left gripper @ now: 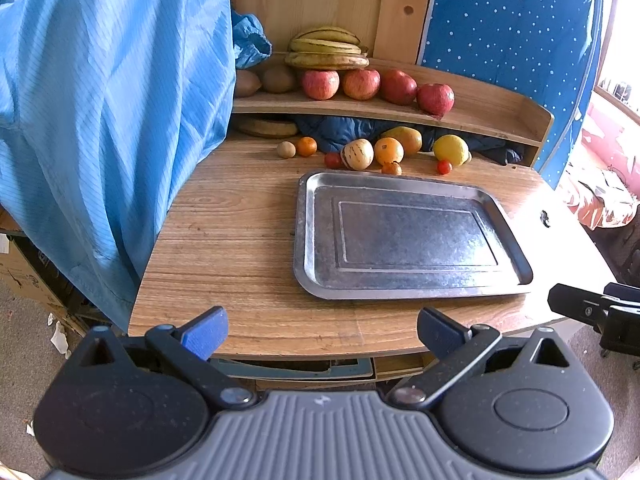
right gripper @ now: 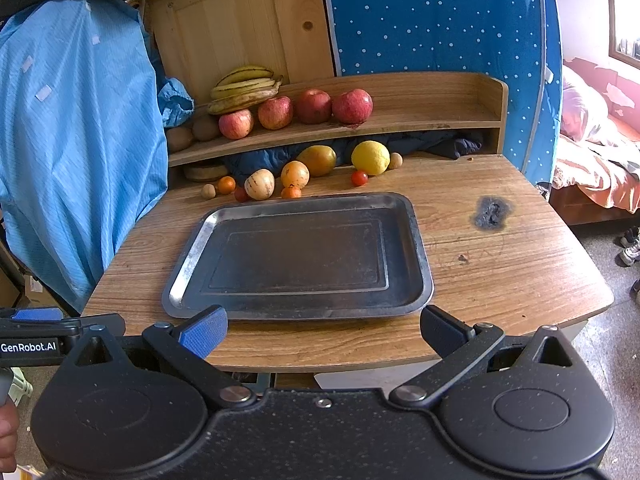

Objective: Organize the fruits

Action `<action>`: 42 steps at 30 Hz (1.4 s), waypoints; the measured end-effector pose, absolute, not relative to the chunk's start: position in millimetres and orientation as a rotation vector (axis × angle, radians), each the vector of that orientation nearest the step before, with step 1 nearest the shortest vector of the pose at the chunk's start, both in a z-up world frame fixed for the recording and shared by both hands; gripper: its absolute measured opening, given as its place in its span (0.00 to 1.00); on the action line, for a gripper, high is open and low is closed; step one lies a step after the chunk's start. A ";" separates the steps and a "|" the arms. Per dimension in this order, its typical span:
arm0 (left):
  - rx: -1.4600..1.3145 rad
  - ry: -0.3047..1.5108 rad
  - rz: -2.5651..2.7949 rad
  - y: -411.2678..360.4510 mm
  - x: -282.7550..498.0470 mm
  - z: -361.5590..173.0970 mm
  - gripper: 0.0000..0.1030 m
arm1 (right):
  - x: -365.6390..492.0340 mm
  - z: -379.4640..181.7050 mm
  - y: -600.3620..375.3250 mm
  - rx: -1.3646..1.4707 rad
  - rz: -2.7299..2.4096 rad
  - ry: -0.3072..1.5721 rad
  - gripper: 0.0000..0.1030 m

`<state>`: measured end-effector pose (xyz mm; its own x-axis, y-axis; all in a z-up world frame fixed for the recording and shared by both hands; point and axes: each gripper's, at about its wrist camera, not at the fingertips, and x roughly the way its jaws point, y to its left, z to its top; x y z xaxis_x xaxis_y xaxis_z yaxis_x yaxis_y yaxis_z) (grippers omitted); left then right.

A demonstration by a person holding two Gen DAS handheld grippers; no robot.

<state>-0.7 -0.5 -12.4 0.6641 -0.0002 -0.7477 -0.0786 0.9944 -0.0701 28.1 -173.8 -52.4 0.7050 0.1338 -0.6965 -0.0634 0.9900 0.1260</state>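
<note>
An empty metal tray (left gripper: 308, 240) (right gripper: 420, 264) lies on the wooden table. Behind it sits a row of loose fruit: a lemon (left gripper: 451, 149) (right gripper: 370, 157), a mango (left gripper: 405, 138) (right gripper: 318, 160), an orange (left gripper: 388, 151) (right gripper: 295, 174), a striped pale melon (left gripper: 357, 154) (right gripper: 259, 184), small tomatoes and tangerines. On the shelf above rest several red apples (left gripper: 321, 84) (right gripper: 275, 112) and bananas (left gripper: 326, 48) (right gripper: 245, 88). My left gripper (left gripper: 322, 334) hangs open at the table's near edge, holding nothing. My right gripper (right gripper: 324, 332) is open too, just before the tray.
A blue coverall (left gripper: 108, 120) (right gripper: 76, 140) hangs at the table's left side. A burn mark (right gripper: 491, 212) scars the table right of the tray. A bed (right gripper: 596, 160) stands at the far right. The right gripper's tip (left gripper: 592, 312) shows at the left view's edge.
</note>
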 end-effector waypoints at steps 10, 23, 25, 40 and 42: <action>-0.094 0.865 0.051 -4.1 2.7 -12.7 0.99 | 29.5 -54.7 -175.7 0.104 0.108 0.787 0.99; -0.089 0.916 0.071 -9.7 16.5 -16.4 0.99 | 39.7 -62.7 -182.5 0.114 0.129 0.827 0.99; -0.089 0.927 0.077 -10.7 19.6 -17.7 0.99 | 43.0 -64.5 -182.9 0.114 0.132 0.838 0.99; -0.109 0.997 0.134 -21.0 58.2 -31.1 0.99 | 82.1 -80.4 -193.8 0.099 0.180 0.918 0.99; -0.112 0.999 0.141 -23.3 64.8 -32.0 0.99 | 89.8 -81.2 -195.9 0.093 0.192 0.922 0.99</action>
